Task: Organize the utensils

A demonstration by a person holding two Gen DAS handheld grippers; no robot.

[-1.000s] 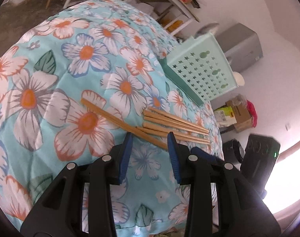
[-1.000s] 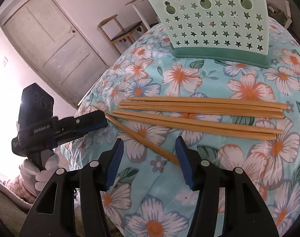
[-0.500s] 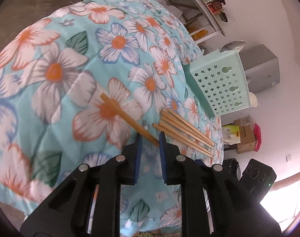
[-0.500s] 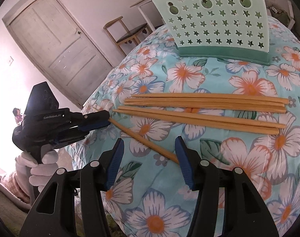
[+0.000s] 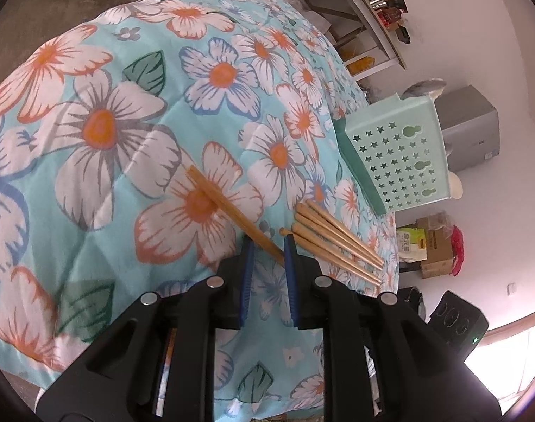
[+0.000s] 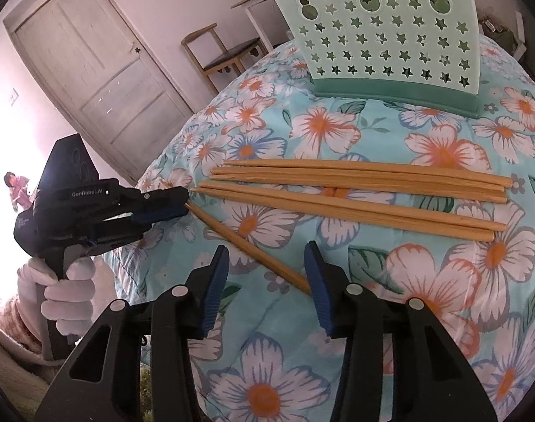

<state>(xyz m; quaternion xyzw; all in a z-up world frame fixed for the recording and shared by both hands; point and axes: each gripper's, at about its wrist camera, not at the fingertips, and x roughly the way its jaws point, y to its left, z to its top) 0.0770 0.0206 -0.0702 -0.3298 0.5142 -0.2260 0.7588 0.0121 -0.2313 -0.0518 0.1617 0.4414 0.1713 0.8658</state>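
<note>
Several wooden chopsticks point(image 6: 355, 190) lie side by side on the floral cloth; they also show in the left wrist view point(image 5: 338, 239). One single chopstick point(image 5: 228, 211) lies apart at an angle, also seen in the right wrist view point(image 6: 246, 246). My left gripper point(image 5: 269, 246) is shut on the thin end of this single chopstick; it shows from the side in the right wrist view point(image 6: 176, 207). My right gripper point(image 6: 267, 263) is open, its jaws on either side of the chopstick's other end. A mint green perforated basket point(image 6: 380, 31) stands behind the chopsticks, also in the left wrist view point(image 5: 397, 161).
The floral cloth point(image 5: 126, 133) covers a rounded table that drops off at its edges. A wooden chair point(image 6: 225, 52) and a white door point(image 6: 98, 70) stand beyond the table. A grey appliance point(image 5: 471, 130) and boxes point(image 5: 433, 246) are behind the basket.
My left gripper has closed from open onto the single chopstick's end. The right gripper has stayed open and has hardly moved.
</note>
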